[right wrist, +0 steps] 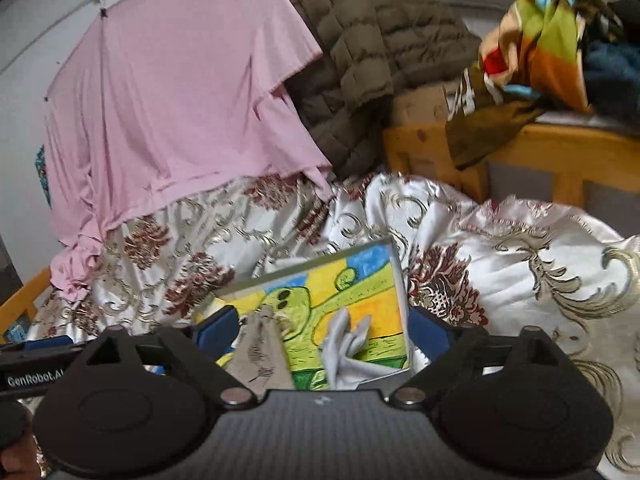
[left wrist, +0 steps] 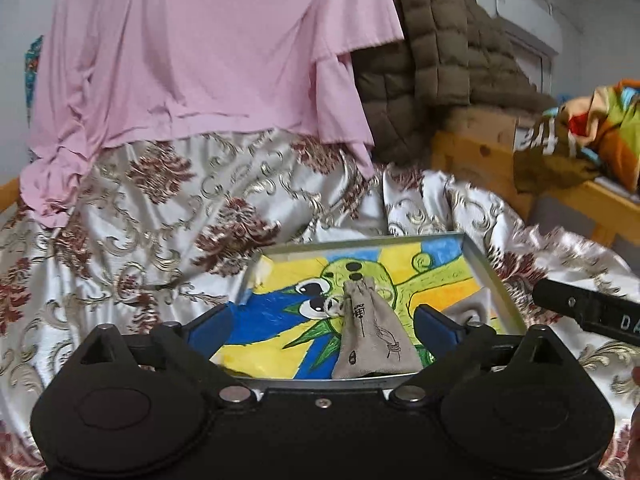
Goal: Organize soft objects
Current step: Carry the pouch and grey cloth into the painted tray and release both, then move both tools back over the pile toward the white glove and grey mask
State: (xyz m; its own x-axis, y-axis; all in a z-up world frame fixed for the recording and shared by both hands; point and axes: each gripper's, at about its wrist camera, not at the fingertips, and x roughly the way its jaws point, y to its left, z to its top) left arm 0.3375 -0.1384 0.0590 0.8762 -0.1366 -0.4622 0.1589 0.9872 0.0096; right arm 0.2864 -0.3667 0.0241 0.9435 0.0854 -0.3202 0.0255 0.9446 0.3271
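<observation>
1. We counted one tray (left wrist: 494, 276) on the patterned bedspread (left wrist: 132, 216).
2. It held two soft things: one grey pouch (left wrist: 370, 340), one pale cloth (right wrist: 344, 344).
3. Our left gripper (left wrist: 322, 326) and right gripper (right wrist: 322, 330) both stood wide apart, holding nothing.

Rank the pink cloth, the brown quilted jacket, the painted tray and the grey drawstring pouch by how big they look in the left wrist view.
1. pink cloth
2. brown quilted jacket
3. painted tray
4. grey drawstring pouch

The tray and pouch lie nearest the camera, so their apparent size is inflated; the order still holds.
</observation>
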